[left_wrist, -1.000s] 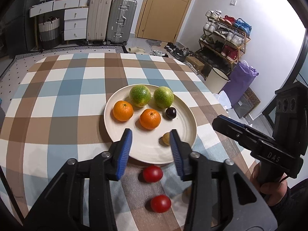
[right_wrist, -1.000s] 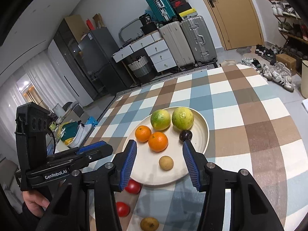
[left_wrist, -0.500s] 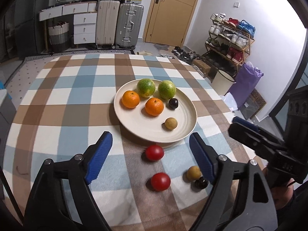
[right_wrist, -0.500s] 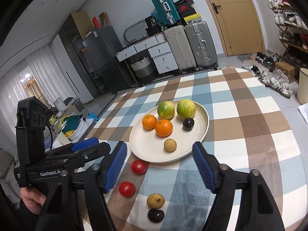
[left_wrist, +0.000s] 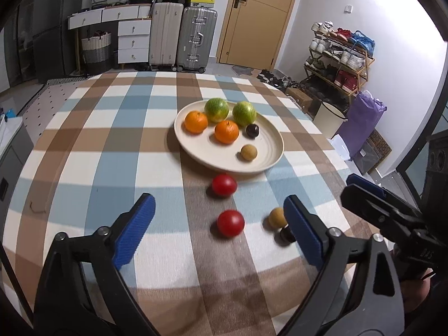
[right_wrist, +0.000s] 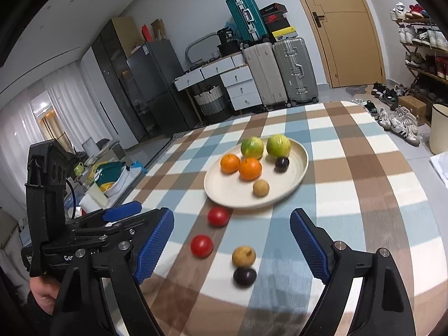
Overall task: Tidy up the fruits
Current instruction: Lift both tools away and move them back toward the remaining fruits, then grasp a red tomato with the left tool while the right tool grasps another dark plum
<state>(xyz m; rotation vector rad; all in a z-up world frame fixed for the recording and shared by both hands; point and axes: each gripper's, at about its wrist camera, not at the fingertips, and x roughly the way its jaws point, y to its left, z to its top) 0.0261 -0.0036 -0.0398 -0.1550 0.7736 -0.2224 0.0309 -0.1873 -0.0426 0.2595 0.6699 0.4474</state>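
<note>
Both my grippers, left gripper [left_wrist: 218, 224] and right gripper [right_wrist: 231, 242], backed off the plate [left_wrist: 268, 156] | jaws just spread wide, empty | tomatoes [left_wrist: 230, 223], longan [right_wrist: 243, 255], plum [right_wrist: 244, 276] lie before the plate, ahead of jaws.

frames: black plastic, silver screws
pads [left_wrist: 133, 231]: blue, ribbed
left gripper [right_wrist: 84, 240] marking: white "Ge…" lettering

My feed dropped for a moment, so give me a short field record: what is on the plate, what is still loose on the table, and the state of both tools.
on plate: cream round ceramic plate holds two green citrus, two oranges, one dark plum, one tan round fruit
loose on checked cloth: two red tomatoes, tan fruit, dark plum
left tool: jaws just opening, nothing gripped
right tool: jaws just opening, nothing gripped
</note>
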